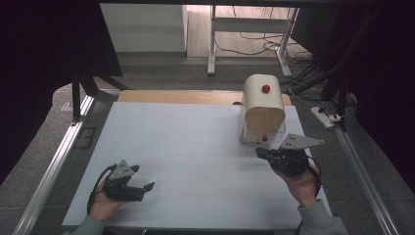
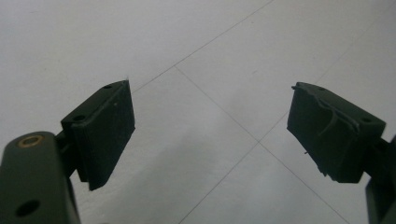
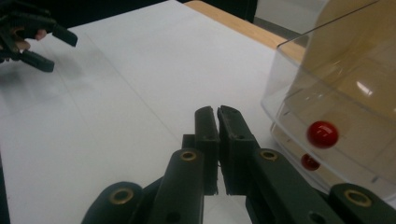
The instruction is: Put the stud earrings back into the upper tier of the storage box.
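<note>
The right hand-held gripper (image 1: 260, 152), jaws pressed together on nothing, hovers just beside the bread box (image 1: 264, 105); a careless nudge could shove it. The left hand-held gripper (image 1: 144, 188) gapes wide, empty.

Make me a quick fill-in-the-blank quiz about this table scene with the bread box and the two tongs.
1. The right tongs have jaws that are ____.
2. The left tongs have jaws that are ____.
3. The knob on the bread box lid is coloured ____.
4. The bread box stands nearest the ____ tongs.

Missing words: shut; open; red; right
</note>
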The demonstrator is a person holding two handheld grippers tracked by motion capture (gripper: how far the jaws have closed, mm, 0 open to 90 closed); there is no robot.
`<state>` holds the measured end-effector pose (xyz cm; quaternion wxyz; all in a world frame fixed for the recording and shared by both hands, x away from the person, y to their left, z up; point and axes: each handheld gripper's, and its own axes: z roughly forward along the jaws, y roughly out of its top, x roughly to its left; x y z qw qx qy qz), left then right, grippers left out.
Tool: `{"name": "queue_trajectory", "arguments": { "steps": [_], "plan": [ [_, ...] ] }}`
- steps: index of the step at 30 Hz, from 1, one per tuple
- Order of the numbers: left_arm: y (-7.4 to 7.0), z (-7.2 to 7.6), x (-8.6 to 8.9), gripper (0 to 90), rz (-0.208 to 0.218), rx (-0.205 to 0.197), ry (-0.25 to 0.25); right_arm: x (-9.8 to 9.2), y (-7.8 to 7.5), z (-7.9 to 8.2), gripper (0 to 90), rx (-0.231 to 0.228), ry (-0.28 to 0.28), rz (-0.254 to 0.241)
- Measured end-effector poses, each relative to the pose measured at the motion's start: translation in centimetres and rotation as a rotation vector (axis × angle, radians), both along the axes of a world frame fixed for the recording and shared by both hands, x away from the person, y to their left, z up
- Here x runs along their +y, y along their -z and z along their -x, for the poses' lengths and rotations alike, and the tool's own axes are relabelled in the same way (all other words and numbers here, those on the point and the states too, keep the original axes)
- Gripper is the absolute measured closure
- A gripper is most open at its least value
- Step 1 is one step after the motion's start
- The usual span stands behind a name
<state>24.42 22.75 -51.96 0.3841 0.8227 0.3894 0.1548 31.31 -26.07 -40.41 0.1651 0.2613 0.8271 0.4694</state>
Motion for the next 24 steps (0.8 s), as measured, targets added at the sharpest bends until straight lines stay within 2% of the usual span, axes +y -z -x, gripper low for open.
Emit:
{"name": "queue_trajectory", "arguments": {
  "steps": [11,19,24],
  "plan": [
    [0.0,-0.1,-0.1,14.8,0.000,0.004,0.002,-0.3,-2.0,-1.4,86.0,-0.023,0.025,-0.025],
    [0.0,-0.1,-0.1,14.8,0.003,0.002,0.003,-0.3,-2.9,-2.4,86.0,-0.029,0.045,-0.015],
    [0.0,-0.1,-0.1,14.8,0.001,0.003,0.003,-0.6,-3.2,-4.3,86.0,-0.031,0.110,0.006]
  ]
}}
